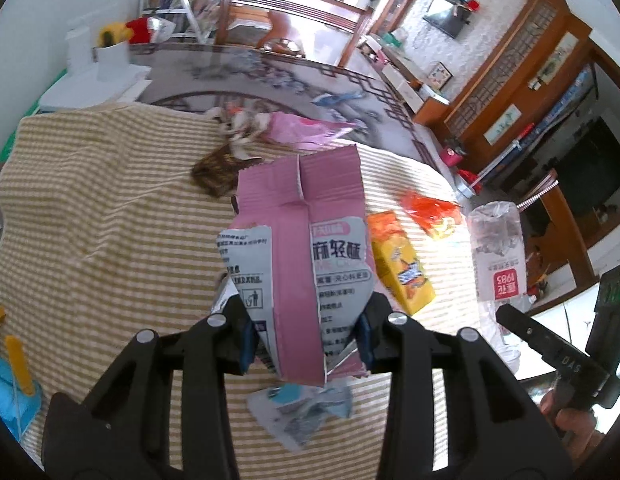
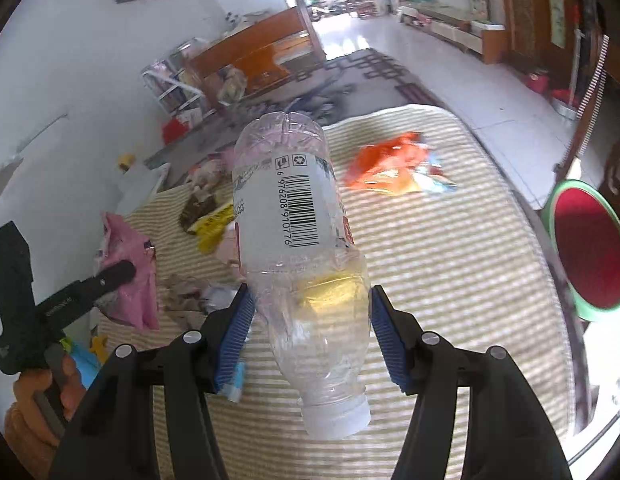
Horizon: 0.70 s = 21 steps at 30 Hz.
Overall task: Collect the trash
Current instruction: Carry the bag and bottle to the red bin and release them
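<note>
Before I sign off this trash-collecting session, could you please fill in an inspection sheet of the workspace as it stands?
Surface: tan-and-white striped cloth covering the table.
Job's things: torn pink-and-grey snack bag in the left gripper; clear plastic bottle with barcode label in the right gripper; red bin with green rim beside the table, to the right.
Clutter: orange wrapper, yellow carton, brown wrapper, blue-and-grey torn packet still lying on the cloth.
Grippers: left shut on the bag; right pads against the bottle's shoulder.
Cables: nothing seen.
Surroundings: patterned rug, wooden furniture, tiled floor.
</note>
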Each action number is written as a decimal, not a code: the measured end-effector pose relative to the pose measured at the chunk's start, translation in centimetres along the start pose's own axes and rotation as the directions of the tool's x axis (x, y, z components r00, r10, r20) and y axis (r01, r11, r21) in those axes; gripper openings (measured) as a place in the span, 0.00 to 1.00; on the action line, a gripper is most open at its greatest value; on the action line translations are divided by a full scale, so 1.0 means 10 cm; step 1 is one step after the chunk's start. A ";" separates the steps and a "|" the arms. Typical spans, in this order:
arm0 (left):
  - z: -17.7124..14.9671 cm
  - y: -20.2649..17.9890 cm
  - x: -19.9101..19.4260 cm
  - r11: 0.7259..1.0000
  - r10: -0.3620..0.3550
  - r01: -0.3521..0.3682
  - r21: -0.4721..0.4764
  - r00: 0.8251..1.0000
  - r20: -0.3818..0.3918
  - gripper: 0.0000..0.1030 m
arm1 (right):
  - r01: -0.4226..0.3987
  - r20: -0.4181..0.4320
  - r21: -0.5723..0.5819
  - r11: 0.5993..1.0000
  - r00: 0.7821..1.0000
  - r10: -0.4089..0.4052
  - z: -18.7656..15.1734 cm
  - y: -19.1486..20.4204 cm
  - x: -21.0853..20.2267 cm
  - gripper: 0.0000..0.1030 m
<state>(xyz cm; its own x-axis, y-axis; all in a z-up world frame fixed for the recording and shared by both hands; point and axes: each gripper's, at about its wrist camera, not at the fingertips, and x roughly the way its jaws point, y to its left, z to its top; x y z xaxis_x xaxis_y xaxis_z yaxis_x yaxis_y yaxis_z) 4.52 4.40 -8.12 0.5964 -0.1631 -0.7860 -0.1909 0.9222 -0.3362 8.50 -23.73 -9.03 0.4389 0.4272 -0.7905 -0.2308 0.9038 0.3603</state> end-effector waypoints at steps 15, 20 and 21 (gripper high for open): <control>-0.08 -0.93 0.37 0.993 -0.082 0.085 0.080 0.995 -0.049 0.36 | 0.077 0.027 0.105 0.992 0.996 -0.080 0.04 -0.97 -0.35 0.56; -0.10 -1.39 0.55 0.985 -0.112 0.120 0.123 0.991 -0.072 0.36 | 0.088 0.040 0.135 0.987 0.995 -0.095 0.11 -1.34 -0.47 0.56; -0.10 -1.48 0.59 0.983 -0.119 0.129 0.133 0.990 -0.078 0.36 | 0.091 0.041 0.146 0.985 0.994 -0.098 0.11 -1.44 -0.49 0.56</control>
<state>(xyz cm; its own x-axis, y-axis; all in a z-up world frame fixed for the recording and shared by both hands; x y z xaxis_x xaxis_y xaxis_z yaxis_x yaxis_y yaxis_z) 10.03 -10.58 -8.27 0.5520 -0.2985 -0.7786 -0.0071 0.9320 -0.3624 10.66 -38.83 -9.81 0.4945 0.3368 -0.8013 -0.0604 0.9330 0.3549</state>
